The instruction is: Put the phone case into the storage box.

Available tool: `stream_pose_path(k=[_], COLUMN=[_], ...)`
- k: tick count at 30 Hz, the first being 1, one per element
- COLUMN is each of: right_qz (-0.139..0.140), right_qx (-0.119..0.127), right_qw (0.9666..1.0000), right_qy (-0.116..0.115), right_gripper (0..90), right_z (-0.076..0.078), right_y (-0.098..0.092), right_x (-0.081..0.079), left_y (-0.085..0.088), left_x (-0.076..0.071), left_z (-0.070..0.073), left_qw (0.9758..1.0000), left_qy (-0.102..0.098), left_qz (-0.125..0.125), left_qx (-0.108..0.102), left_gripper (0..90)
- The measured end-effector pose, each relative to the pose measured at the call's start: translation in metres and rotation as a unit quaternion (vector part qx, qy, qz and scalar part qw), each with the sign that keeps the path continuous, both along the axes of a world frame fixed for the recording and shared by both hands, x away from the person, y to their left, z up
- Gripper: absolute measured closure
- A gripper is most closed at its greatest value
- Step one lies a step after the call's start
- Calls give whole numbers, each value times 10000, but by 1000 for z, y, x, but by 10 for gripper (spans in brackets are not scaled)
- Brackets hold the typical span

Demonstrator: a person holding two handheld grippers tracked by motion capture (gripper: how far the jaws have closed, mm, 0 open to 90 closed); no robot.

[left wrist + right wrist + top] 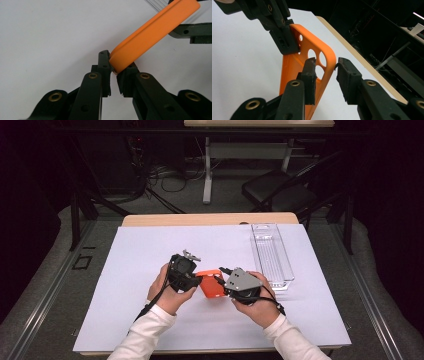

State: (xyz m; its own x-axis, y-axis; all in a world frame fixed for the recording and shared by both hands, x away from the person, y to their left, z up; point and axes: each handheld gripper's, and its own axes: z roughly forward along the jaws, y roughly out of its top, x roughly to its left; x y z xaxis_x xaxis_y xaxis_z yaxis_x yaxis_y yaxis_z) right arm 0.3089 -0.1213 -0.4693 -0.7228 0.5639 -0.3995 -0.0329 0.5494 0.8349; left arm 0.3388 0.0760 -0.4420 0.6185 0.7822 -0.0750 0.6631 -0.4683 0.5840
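Hovering just above the white paper sheet (150, 285) that covers the wooden table (210, 219), the orange soft-plastic phone case (212, 283) hangs between the two hand-held tools near the middle of the sheet. The left gripper (113, 71) has its black jaws clamped tight on one edge of the case, the rim pinched between the pads. The right gripper (325, 66) straddles the opposite rounded corner, by the round camera cut-outs: one jaw lies inside the shell, the other outside the rim with a sliver of gap, so it is not yet pressing. A clear ribbed plastic tray (271, 255) lies on the sheet to the right. No brand, label or writing can be read on the case or tray.
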Motion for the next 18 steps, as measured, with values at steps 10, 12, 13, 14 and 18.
stream_pose_path(k=[10, 12, 13, 14, 18], right_qz=[-110, -105, -105, -120, -150], right_qx=[-192, -194, -198, -219, -282], right_qw=[9996, 9995, 9995, 9993, 9990], right_qy=[-196, -206, -232, -260, -322], right_gripper=[727, 736, 742, 748, 776], right_z=[1, 2, 2, 3, 4], right_y=[2, 3, 3, 3, 4], right_x=[-3, -3, -4, -5, -7], left_y=[-6, -6, -7, -7, -8], left_x=[-4, -4, -5, -5, -7], left_z=[-1, -1, 0, 0, 1], left_qw=[9999, 9999, 9998, 9998, 9998], left_qy=[-37, -31, -35, -40, -73], left_qz=[-43, -50, -59, -74, -57], left_qx=[156, 156, 165, 180, 177], left_gripper=[818, 818, 817, 817, 817])
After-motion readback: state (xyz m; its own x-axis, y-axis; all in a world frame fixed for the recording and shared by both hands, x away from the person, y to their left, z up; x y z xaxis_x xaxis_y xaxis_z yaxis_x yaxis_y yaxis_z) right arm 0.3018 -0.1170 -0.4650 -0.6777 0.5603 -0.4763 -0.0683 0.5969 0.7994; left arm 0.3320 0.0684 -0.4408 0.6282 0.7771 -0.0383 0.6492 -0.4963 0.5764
